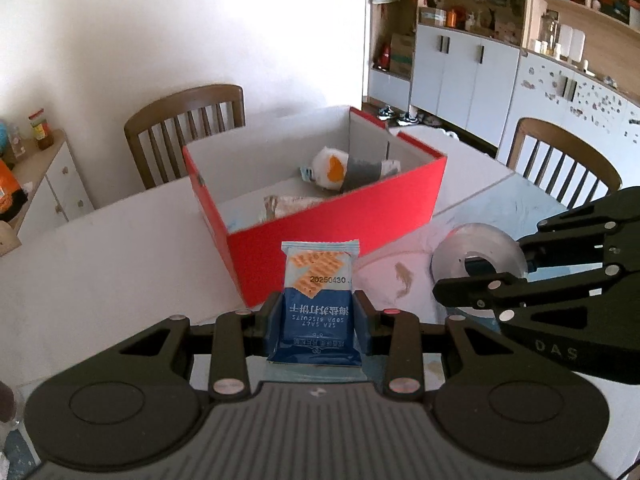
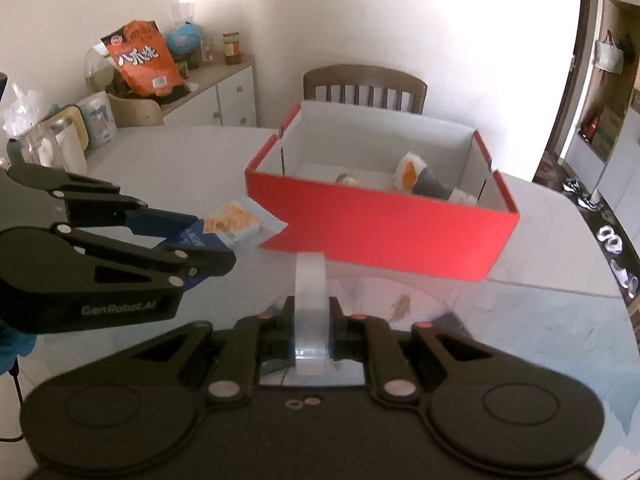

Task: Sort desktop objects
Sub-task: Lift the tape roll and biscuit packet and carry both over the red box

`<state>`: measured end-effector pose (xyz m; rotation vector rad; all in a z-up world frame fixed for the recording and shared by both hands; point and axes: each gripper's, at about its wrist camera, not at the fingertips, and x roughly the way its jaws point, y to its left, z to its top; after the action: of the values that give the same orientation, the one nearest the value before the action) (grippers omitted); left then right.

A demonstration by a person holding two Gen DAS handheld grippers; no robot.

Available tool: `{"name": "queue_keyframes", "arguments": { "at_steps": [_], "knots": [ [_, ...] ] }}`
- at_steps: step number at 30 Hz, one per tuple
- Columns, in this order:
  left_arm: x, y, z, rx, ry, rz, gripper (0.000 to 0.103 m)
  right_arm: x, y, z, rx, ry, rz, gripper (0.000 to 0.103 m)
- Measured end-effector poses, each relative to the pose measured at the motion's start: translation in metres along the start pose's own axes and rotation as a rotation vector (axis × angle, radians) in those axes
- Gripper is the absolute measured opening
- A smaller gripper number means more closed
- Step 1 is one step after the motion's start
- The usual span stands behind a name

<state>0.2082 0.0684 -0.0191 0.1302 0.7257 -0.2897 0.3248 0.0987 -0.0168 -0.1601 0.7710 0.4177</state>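
My left gripper [image 1: 318,316] is shut on a blue soda biscuit packet [image 1: 318,280] and holds it upright just in front of the red box [image 1: 336,232]. In the right wrist view the left gripper [image 2: 192,240] shows at the left with the packet [image 2: 236,222] near the box's front corner [image 2: 380,236]. My right gripper [image 2: 310,320] is shut on a clear tape roll [image 2: 310,292], held on edge. The left wrist view shows the tape roll [image 1: 476,252] in the right gripper [image 1: 480,280]. Inside the box lie a white, orange and grey plush toy [image 1: 344,170] and a wrapped item [image 1: 288,204].
Wooden chairs [image 1: 188,128] [image 1: 560,160] stand behind the white table [image 1: 100,272]. A sideboard [image 2: 208,96] at the left carries an orange snack bag [image 2: 142,56], jars and a globe. Cups and a tissue roll [image 2: 96,118] stand at the table's left edge. Shelving [image 1: 500,40] fills the right.
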Motion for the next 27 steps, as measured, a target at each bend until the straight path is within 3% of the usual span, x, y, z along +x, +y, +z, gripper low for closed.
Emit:
{"name": "queue_keyframes", "arguments": {
  "at_steps": [15, 27],
  "knots": [
    [-0.004, -0.021, 0.052, -0.029, -0.053, 0.052, 0.035, -0.022, -0.045, 0.042, -0.050, -0.067, 0.016, 0.012],
    [0.012, -0.026, 0.083, -0.045, -0.059, 0.096, 0.035, -0.016, -0.075, 0.068, -0.083, -0.106, 0.040, 0.012]
  ]
}}
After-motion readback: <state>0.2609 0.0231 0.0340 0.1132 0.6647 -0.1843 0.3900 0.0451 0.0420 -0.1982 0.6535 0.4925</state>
